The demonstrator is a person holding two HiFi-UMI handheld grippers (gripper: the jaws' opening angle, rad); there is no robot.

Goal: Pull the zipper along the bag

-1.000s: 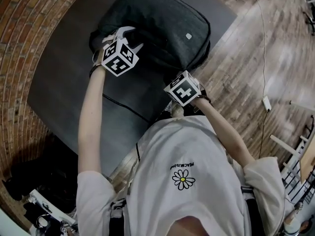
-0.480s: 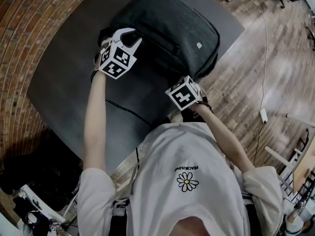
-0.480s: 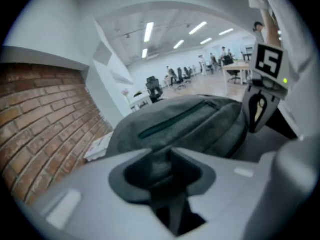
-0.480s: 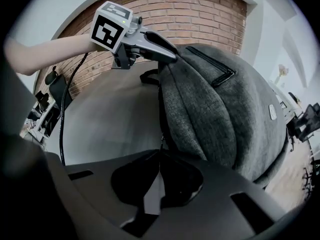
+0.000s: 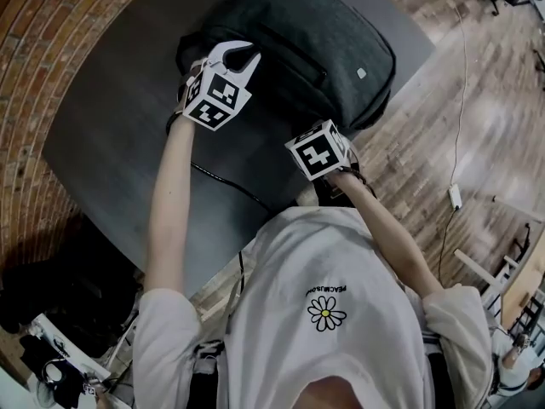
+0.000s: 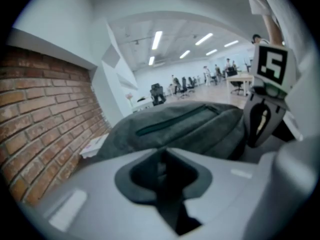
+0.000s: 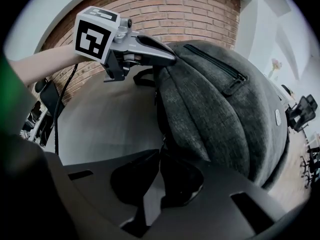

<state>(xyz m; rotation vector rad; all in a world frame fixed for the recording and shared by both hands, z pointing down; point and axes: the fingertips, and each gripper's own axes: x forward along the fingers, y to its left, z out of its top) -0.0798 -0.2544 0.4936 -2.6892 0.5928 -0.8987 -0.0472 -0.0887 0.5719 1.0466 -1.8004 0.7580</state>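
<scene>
Nearest, under the head camera: white shirt point(image 5: 324, 262) with a daisy print, both forearms stretched out over the dark grey table point(image 5: 111, 118).

Just past the table's near edge, toward its right side: right gripper point(image 7: 160, 156), tipped steeply down at the near seam of the grey bag point(image 5: 315, 41). Jaws pinched together on the zipper pull point(image 7: 161, 145), a thin dark tab hanging off that seam.

Left of it: thin black cable point(image 5: 223, 184) lying across bare tabletop.

Further out: left gripper point(image 5: 241, 55) at the bag's left end. Jaws just closed in to a narrow gap, nipping dark grey fabric at the bag's upper edge, close by the black carry handle point(image 7: 142, 77).

Beyond both: bag lying flat on the far right part of the table, right end close to the table's right edge. Front-pocket zipper point(image 7: 215, 64) facing up, small pale tag point(image 5: 362, 73) near the right end.

Off the table's left edge: brick point(image 5: 34, 58). Off its right edge: wood-plank floor point(image 5: 443, 118), with a small white adapter point(image 5: 456, 197) on a cord.
</scene>
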